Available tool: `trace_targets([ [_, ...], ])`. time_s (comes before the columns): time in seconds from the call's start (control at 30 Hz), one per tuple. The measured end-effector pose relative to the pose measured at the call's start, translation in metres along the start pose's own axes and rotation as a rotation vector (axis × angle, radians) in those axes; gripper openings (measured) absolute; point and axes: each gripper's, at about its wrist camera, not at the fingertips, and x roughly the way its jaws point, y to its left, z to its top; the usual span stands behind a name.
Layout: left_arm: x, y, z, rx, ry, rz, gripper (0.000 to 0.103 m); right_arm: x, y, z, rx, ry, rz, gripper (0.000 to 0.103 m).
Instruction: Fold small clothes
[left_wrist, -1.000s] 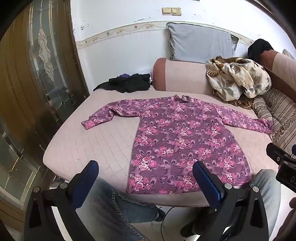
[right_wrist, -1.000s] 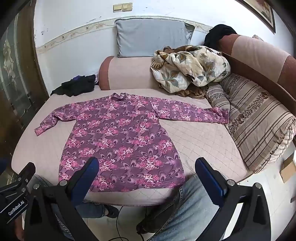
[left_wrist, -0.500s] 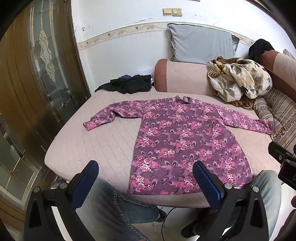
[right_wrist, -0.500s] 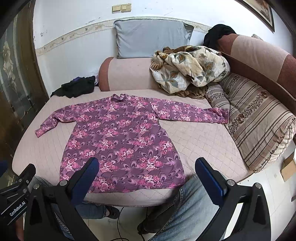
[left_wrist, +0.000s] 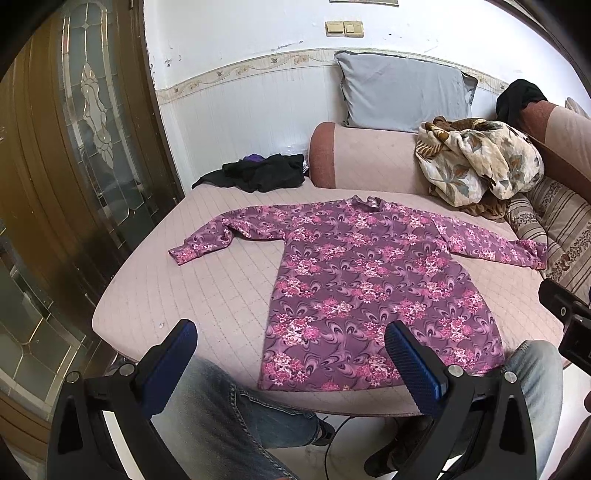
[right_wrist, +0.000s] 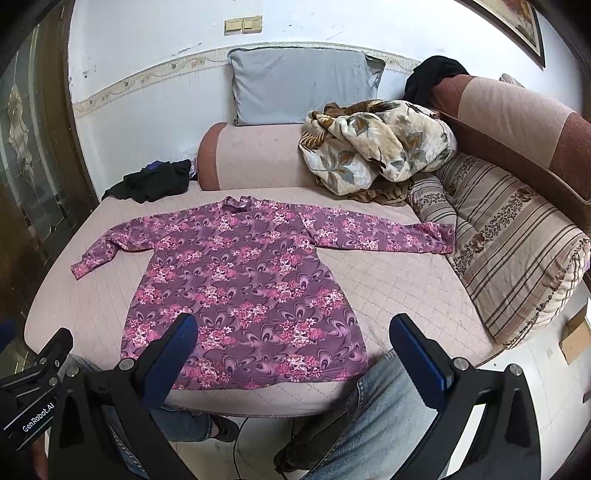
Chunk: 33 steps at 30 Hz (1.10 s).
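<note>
A purple long-sleeved top with pink flowers lies spread flat on the pink quilted sofa bed, collar away from me, both sleeves stretched out sideways. It also shows in the right wrist view. My left gripper is open and empty, held above the near edge of the bed, in front of the top's hem. My right gripper is open and empty, also just in front of the hem. Neither touches the cloth.
A black garment pile lies at the bed's far left corner. A grey pillow and a floral blanket sit on the bolster behind. A striped cushion lies at the right. The person's jeans-clad knees are under the grippers. A glass door stands left.
Both views have shifted slightly, with the top sitting a little lower in frame; both grippers have stayed open and empty. The top has not moved.
</note>
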Motion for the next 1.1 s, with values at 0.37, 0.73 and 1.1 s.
trace_targets([
  [0.37,-0.0006,0.0011,-0.0002,0.000,0.001,0.000,0.103,-0.0015,-0.0011,0.0004,0.004,-0.003,0.000,0.103],
  [0.73,-0.0005,0.0008,-0.0005,0.001,-0.001,0.000,0.103,-0.0040,-0.0019,0.0018,0.008,-0.009,0.007,0.103],
  [1.1,-0.0014,0.0014,-0.0013,0.002,-0.002,0.000,0.103,-0.0042,-0.0026,0.0006,0.008,-0.010,0.005,0.103],
])
